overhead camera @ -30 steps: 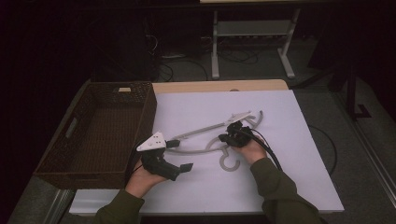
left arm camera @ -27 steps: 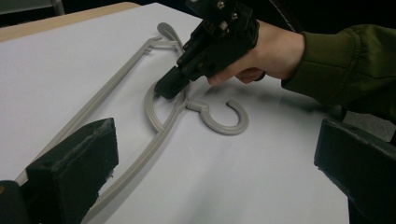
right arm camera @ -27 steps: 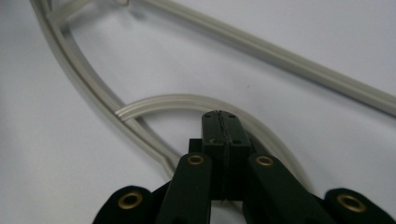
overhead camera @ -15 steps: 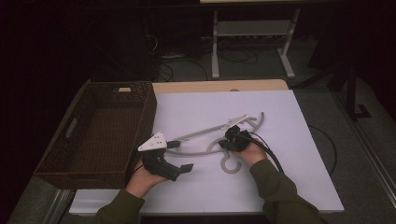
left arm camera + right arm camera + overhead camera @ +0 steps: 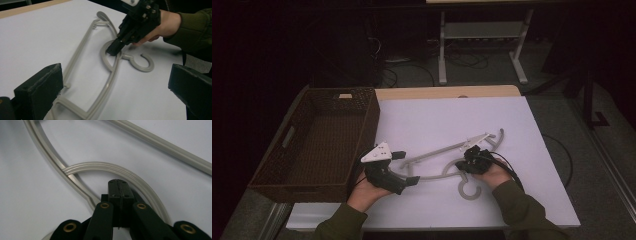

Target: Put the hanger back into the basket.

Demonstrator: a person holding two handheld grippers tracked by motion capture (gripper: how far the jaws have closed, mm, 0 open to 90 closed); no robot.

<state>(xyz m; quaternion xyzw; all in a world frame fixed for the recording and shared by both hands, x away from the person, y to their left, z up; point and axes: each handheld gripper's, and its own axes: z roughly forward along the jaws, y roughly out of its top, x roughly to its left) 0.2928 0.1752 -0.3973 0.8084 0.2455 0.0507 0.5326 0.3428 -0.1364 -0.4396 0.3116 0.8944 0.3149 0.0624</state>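
Note:
A grey plastic hanger (image 5: 437, 150) lies flat on the white table top (image 5: 452, 112), its hook (image 5: 468, 190) toward the near edge. My right gripper (image 5: 460, 165) is shut, its joined tips resting on the curved loop by the hanger's neck (image 5: 110, 50). In the right gripper view the closed jaws (image 5: 117, 182) sit just inside the ribbed arc (image 5: 105, 167), and nothing shows between them. My left gripper (image 5: 408, 167) stands open beside the hanger's left end. In the left gripper view, the hanger frame (image 5: 110, 82) runs between its wide-apart jaws without touching them.
A dark wicker basket (image 5: 371, 125) stands at the table's left side, close to my left hand. A metal stand (image 5: 482, 35) and cables lie on the floor beyond the far edge. Bare white surface stretches behind and to the right of the hanger.
My right gripper has moved toward the near edge and slightly right, and the hanger has shifted with it. The left gripper has stayed where it was.

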